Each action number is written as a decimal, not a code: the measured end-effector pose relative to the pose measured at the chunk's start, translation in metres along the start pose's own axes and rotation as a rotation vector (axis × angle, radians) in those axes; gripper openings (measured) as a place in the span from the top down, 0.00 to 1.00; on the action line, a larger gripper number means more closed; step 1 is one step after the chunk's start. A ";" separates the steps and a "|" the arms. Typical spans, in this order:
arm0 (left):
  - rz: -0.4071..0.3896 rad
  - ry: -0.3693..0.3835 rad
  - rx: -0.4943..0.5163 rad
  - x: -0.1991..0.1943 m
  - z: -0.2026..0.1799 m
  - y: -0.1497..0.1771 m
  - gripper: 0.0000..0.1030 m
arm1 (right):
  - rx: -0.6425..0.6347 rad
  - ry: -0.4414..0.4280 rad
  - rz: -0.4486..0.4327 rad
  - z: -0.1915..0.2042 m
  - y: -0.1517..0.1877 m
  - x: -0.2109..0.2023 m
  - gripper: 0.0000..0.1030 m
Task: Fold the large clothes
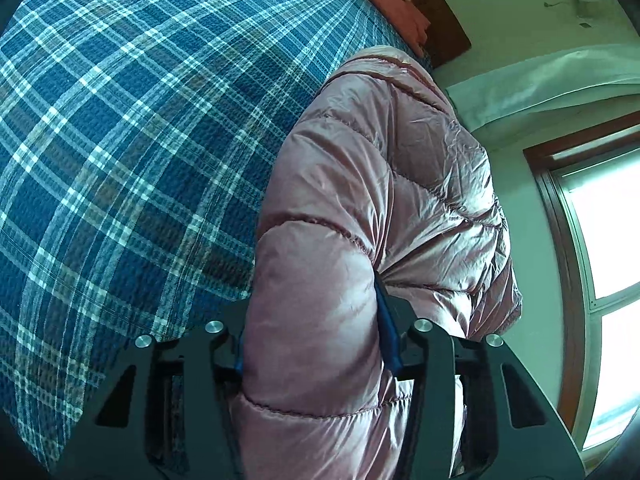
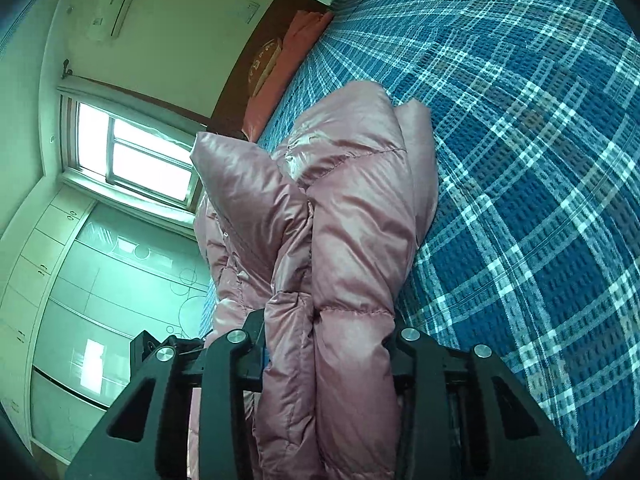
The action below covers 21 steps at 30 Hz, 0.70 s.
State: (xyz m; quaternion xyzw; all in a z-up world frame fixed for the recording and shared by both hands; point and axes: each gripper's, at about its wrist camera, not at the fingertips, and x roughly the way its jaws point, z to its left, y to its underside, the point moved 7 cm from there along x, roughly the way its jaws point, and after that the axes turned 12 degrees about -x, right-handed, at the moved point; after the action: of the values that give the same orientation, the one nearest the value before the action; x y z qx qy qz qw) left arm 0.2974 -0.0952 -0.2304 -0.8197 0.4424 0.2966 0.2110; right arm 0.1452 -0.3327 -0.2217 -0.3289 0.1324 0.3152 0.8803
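A shiny pink quilted down jacket [image 1: 360, 208] fills the middle of the left wrist view. My left gripper [image 1: 316, 344] is shut on a thick fold of it, the padding bulging between the black jaws with blue pads. In the right wrist view the same jacket [image 2: 340, 220] hangs bunched in folds. My right gripper [image 2: 328, 340] is shut on a doubled puffy edge of it. Both grippers hold the jacket lifted beside the bed. The fingertips are buried in fabric.
A bed with a blue plaid cover [image 1: 120, 140] lies under and beside the jacket; it also shows in the right wrist view [image 2: 540, 160]. A pink pillow [image 2: 288, 60] and dark headboard [image 1: 444, 20] are at the far end. A window [image 2: 132, 156] and wardrobe doors [image 2: 100, 300] stand beyond.
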 end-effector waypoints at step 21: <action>-0.205 -0.066 -0.009 -0.090 0.045 -0.149 0.65 | -0.053 -0.167 0.113 0.107 -0.015 0.163 0.78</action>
State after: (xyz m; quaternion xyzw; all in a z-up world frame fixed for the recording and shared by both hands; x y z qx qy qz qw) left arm 0.3714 0.0640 -0.1908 -0.8514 0.3474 0.3023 0.2509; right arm 0.2825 -0.1944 -0.2059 -0.3170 0.0685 0.3938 0.8601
